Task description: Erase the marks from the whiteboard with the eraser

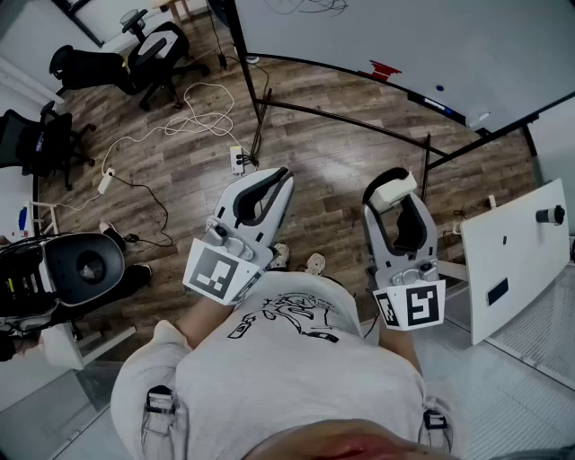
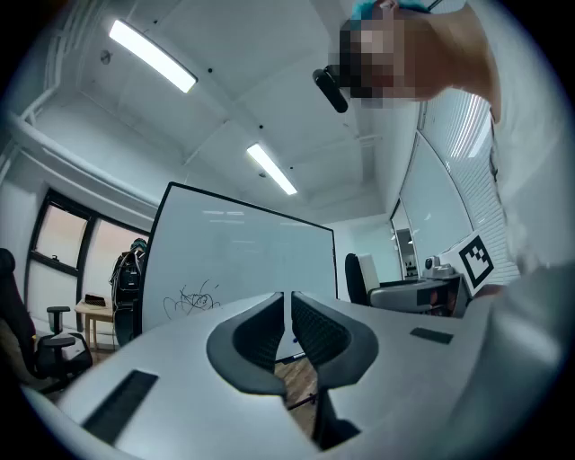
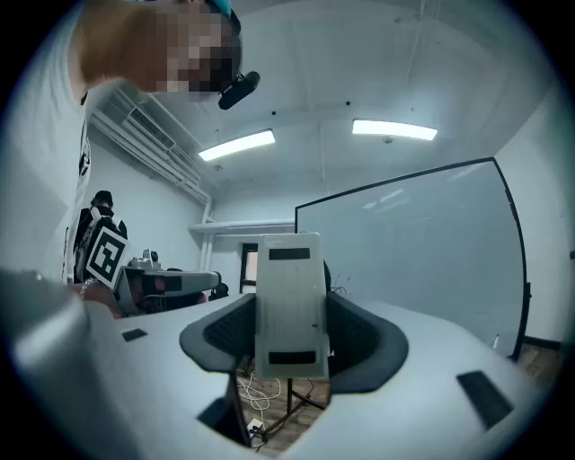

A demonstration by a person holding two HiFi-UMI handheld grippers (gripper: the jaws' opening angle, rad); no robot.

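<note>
The whiteboard [image 1: 404, 45] stands ahead on a black frame, with a dark scribble [image 1: 310, 7] near its top edge in the head view. That scribble [image 2: 193, 298] sits low on the left of the board [image 2: 243, 256] in the left gripper view. My right gripper [image 1: 393, 187] is shut on a white eraser [image 1: 392, 190], held well short of the board. In the right gripper view the eraser [image 3: 289, 305] stands upright between the jaws, with the board [image 3: 422, 243] behind it. My left gripper [image 1: 278, 178] is shut and holds nothing.
The board's tray carries a red item [image 1: 384, 69] and markers [image 1: 431, 101]. Its black legs [image 1: 260, 108] reach over the wood floor. A white cable with a power strip [image 1: 238, 160] lies on the left. Office chairs [image 1: 148, 54] stand at far left; a white panel [image 1: 512, 252] is at right.
</note>
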